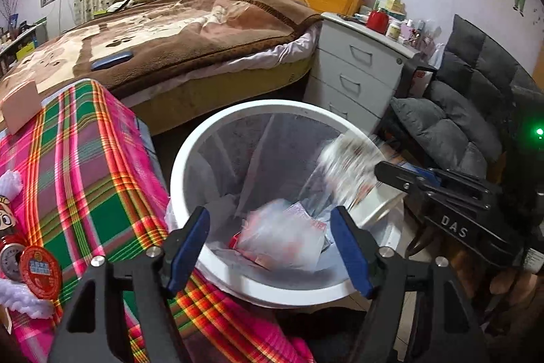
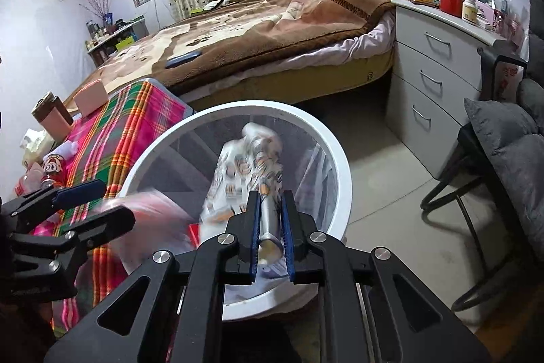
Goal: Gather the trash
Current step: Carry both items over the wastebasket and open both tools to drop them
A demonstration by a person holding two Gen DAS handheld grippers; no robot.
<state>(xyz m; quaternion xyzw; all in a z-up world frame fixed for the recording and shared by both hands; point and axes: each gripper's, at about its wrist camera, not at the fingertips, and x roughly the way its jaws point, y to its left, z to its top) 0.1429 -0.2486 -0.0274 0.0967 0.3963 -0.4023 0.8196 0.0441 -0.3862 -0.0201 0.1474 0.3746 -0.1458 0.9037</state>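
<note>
A white bin [image 1: 176, 179] lined with a clear bag stands on the floor below both grippers. My left gripper [image 1: 270, 213] is open above it. A blurred clear plastic bag with red packaging [image 1: 282, 237] lies under its fingers, inside the bin and apart from the pads. My right gripper [image 2: 270, 194] is shut on a crumpled silver printed wrapper [image 2: 251, 159], which hangs out over the bin [image 2: 340, 165]. In the left wrist view this right gripper [image 1: 391, 172] comes in from the right with the wrapper [image 1: 350, 165] blurred at its tip. The left gripper [image 2: 102, 204] shows at the left of the right wrist view.
A plaid-covered table [image 1: 85, 159] touches the bin on the left and carries a red-capped bottle [image 1: 37, 271] and a pink box [image 1: 20, 108]. Behind are a bed [image 1: 170, 39] and grey drawers [image 1: 357, 67]. A dark cushioned chair [image 2: 503, 138] stands right, with tiled floor [image 2: 391, 186] between.
</note>
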